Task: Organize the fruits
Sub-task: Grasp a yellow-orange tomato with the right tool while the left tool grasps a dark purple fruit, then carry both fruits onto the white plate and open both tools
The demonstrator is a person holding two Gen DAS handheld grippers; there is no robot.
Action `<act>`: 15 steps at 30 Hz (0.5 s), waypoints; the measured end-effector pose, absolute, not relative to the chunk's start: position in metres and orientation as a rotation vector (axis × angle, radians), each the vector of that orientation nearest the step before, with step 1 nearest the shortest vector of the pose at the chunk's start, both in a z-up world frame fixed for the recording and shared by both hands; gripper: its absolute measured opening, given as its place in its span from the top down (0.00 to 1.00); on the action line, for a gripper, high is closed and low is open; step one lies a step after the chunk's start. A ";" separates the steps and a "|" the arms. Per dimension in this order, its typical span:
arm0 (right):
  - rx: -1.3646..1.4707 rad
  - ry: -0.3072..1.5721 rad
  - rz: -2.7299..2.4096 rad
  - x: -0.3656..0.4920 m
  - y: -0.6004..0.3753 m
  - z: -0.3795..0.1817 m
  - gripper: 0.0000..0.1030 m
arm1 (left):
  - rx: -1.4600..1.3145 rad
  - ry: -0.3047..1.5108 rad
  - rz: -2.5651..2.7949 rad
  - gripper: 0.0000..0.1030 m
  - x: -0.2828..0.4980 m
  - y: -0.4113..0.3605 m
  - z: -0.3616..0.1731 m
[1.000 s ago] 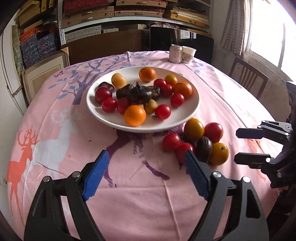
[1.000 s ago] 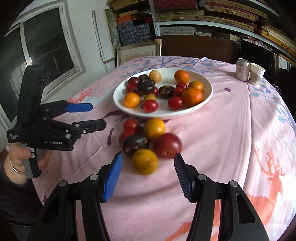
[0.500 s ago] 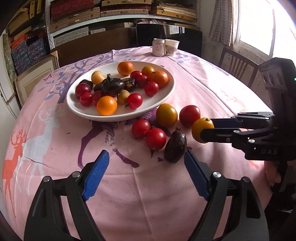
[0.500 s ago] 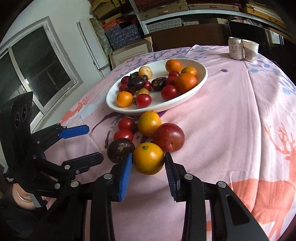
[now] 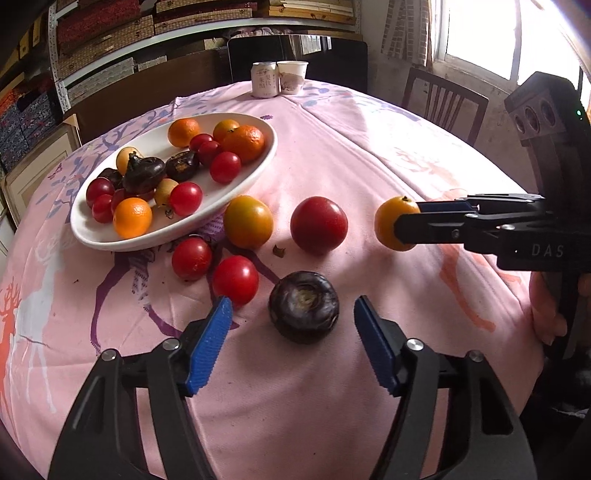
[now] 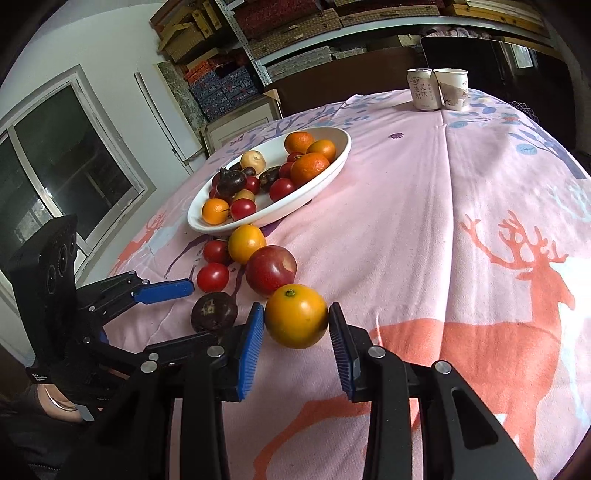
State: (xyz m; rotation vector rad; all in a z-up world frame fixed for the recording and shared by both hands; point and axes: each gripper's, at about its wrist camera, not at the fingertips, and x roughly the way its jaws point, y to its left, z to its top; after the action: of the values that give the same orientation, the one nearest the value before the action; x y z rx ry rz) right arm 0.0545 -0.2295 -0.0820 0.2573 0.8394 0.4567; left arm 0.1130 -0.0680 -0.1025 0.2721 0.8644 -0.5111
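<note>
Daylight glares through the window (image 5: 491, 33); sharp focus, fisheye bending and dark corners.

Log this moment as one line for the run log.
right gripper: shut on orange fruit, lifted | left gripper: open, straddling dark fruit | plate: loaded

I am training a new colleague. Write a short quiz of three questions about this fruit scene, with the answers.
1. True or false: the right gripper is shut on the orange fruit.
2. Which fruit lies between the open fingers of the left gripper? A) dark purple fruit B) red apple C) a banana
3. Fill in: the drink can and paper cup stand at the table's ____ edge, beyond the white plate.

Key: 1 true; 2 A; 3 far
</note>
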 end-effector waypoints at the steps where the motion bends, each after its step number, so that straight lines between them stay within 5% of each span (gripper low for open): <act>1: 0.254 0.838 0.458 0.054 -0.229 -0.082 0.65 | 0.273 0.864 -0.509 0.38 0.115 -0.070 -0.103; 5: 0.260 0.828 0.459 0.053 -0.231 -0.081 0.65 | 0.254 0.888 -0.534 0.61 0.122 -0.077 -0.106; 15: 0.268 0.821 0.465 0.051 -0.233 -0.080 0.65 | 0.255 0.925 -0.542 0.61 0.123 -0.079 -0.111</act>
State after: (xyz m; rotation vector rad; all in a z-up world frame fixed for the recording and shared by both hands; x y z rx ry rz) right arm 0.0507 -0.2332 -0.0804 0.2678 0.8207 0.4654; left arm 0.1233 -0.0790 -0.1112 0.2554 0.9248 -0.5423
